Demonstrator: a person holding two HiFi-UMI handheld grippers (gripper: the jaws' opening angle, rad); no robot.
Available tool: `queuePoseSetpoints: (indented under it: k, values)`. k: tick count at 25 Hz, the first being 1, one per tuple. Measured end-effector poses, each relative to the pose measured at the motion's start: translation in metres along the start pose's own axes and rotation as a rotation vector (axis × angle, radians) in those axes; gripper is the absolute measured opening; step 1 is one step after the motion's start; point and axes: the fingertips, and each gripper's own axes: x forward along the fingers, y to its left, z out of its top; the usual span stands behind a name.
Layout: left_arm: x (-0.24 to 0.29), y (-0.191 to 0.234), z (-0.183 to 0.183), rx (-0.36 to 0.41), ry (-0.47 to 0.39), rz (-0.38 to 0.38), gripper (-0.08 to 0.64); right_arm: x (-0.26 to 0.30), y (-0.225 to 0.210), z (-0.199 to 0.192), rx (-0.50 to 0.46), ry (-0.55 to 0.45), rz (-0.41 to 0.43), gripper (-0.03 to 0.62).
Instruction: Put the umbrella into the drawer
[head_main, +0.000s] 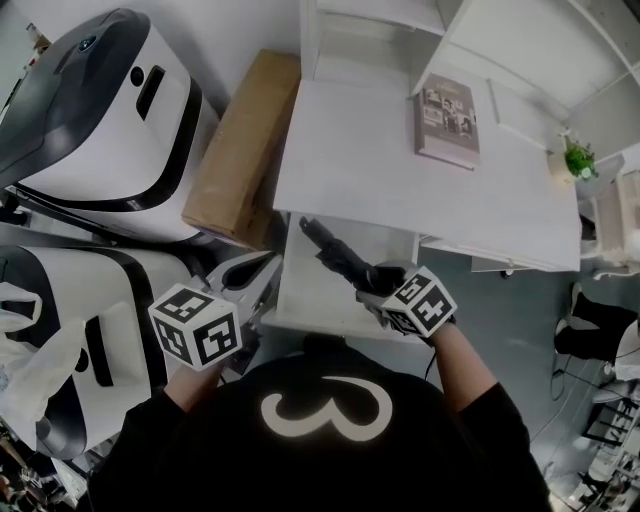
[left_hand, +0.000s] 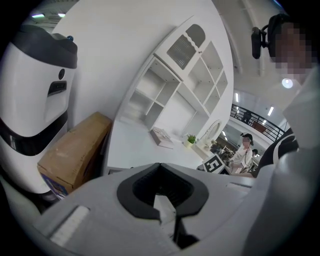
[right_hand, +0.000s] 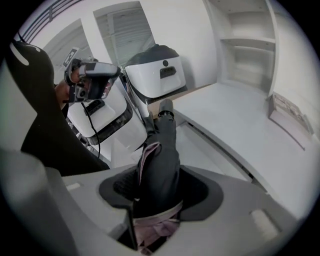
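Observation:
A folded black umbrella (head_main: 335, 255) sticks out forward from my right gripper (head_main: 372, 285), which is shut on its strap end. It hangs over the open white drawer (head_main: 305, 300) under the desk front. In the right gripper view the umbrella (right_hand: 162, 165) fills the space between the jaws of the right gripper (right_hand: 155, 200), with pale lining showing at the pads, and its tip points down toward the drawer (right_hand: 197, 147). My left gripper (head_main: 258, 295) hovers by the drawer's left edge. In the left gripper view, my left gripper (left_hand: 162, 205) has its jaws together with nothing between them.
The white desk (head_main: 400, 170) carries a book (head_main: 448, 120) and a small plant (head_main: 578, 158), with shelves behind. A cardboard box (head_main: 240, 150) leans at the desk's left. Two large white machines (head_main: 100, 110) (head_main: 70, 330) crowd the left side. A person (left_hand: 245, 147) stands far off.

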Motion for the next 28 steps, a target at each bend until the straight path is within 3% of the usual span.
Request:
queuePoseSetpoints:
  k: [21, 28]
  values:
    - [0.009, 0.045, -0.01, -0.039, 0.043, 0.081, 0.009, 0.124, -0.061, -0.071, 0.064, 0.28, -0.067, 0.227]
    - [0.007, 0.05, -0.017, -0.042, 0.064, 0.089, 0.009, 0.148, -0.069, -0.091, 0.105, 0.303, -0.07, 0.227]
